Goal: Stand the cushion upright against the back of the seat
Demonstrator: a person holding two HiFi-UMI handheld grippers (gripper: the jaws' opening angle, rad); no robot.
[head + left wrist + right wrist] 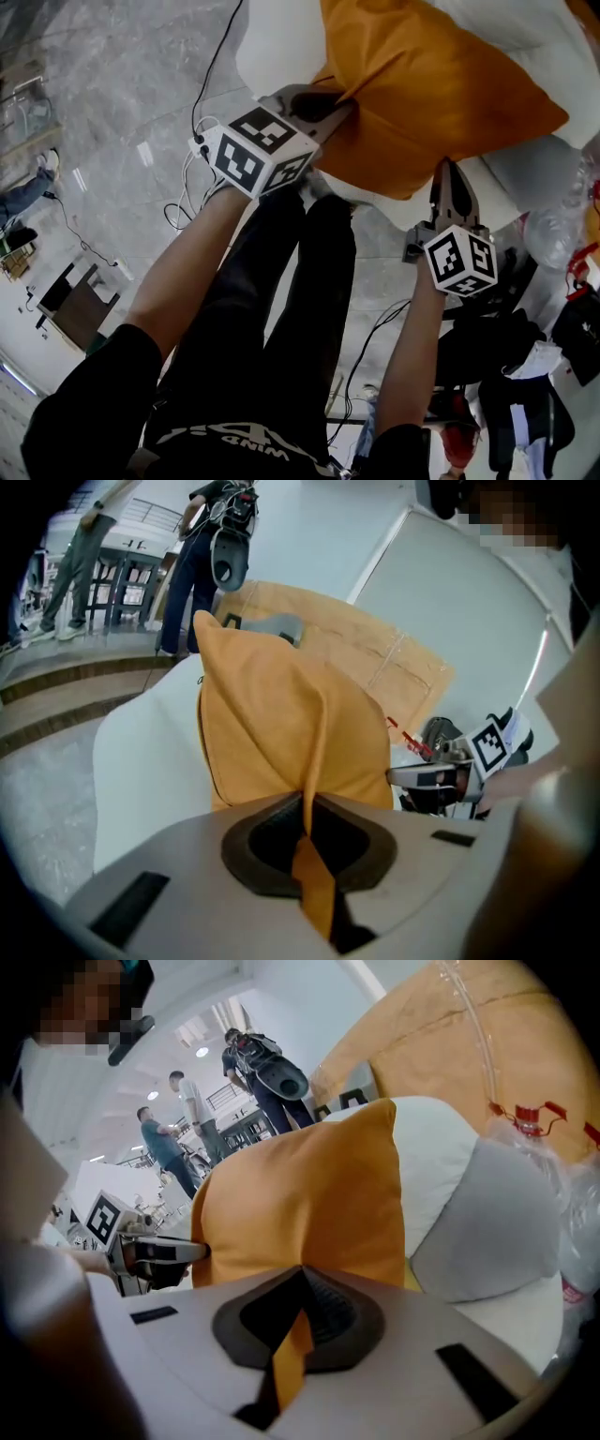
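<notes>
An orange cushion (pixel 441 103) is held by its near edge over a white seat (pixel 281 47). The left gripper (pixel 328 105) is clamped on a fold of the fabric at one corner, and the right gripper (pixel 448 178) is pinched shut on the fabric at the other. In both gripper views an orange strip runs between the closed jaws and the cushion rises beyond them. Whether its far edge rests on the seat is hard to tell. Just beside it on the seat lies a pale grey cushion (pixel 506 1222), and next to that a clear plastic bottle (pixel 572 1194) with a red collar; what it holds, if anything, cannot be made out. A brown cardboard sheet (pixel 375 649) leans behind the seat. The head view looks down at a grey marbled floor (pixel 122 103) crossed by thin cables (pixel 202 94). It also shows the person's black clothing, with pale lettering (pixel 239 441) that seems to read "WIND". People (pixel 187 1110) stand far off in a bright white room.
</notes>
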